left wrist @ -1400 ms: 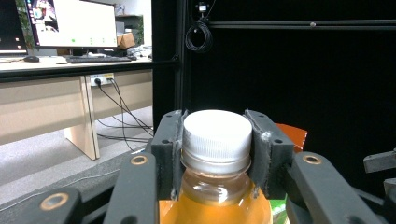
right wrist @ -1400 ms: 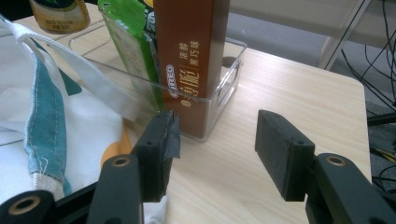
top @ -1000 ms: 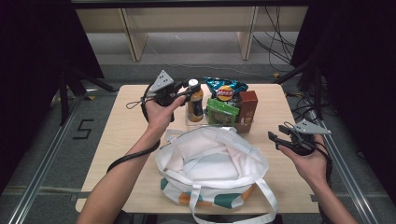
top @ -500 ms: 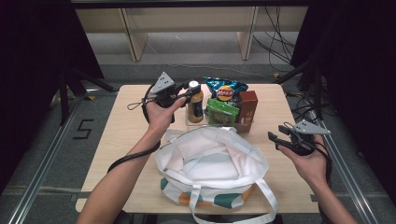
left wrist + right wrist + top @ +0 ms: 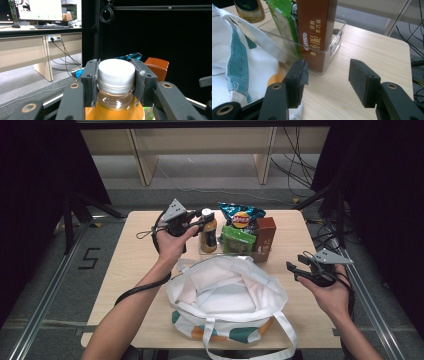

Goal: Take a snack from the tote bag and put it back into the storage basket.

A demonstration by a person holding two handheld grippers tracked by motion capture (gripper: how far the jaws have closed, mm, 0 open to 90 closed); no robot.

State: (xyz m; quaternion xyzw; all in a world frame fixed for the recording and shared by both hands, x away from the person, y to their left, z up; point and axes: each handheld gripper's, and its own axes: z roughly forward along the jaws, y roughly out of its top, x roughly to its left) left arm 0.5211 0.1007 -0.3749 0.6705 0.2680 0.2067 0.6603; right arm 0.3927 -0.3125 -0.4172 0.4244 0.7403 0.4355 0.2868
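1. Left gripper is at the far left of the group of goods on the worktop, held level. Its fingers are clamped on either side of the white cap of the bottle, pads pressed against the ribbed cap wall as the left gripper view shows.
2. The bottle holds an amber drink and stands upright at the left end of a clear tray, apparently in or just beside it; it cannot be told whether it is lifted off its base.
3. To its right in the tray: a green packet, a blue crisp bag behind it, and a brown carton at the right end.
4. White tote bag lies on the near side of the worktop, mouth open upward, handles trailing toward the person. It sits just in front of the tray, its rim touching the tray's front wall in the right gripper view.
5. Right gripper hovers at the right edge of the worktop, well apart from the goods. Its fingers stand apart with nothing between them.
6. Judged step: first item gripped, packing into the bag about to start. Next move calls for a straight lift to clear the tray, a carry back over the bag mouth, then lowering the bottle upright. The free gripper could hold the bag rim open.
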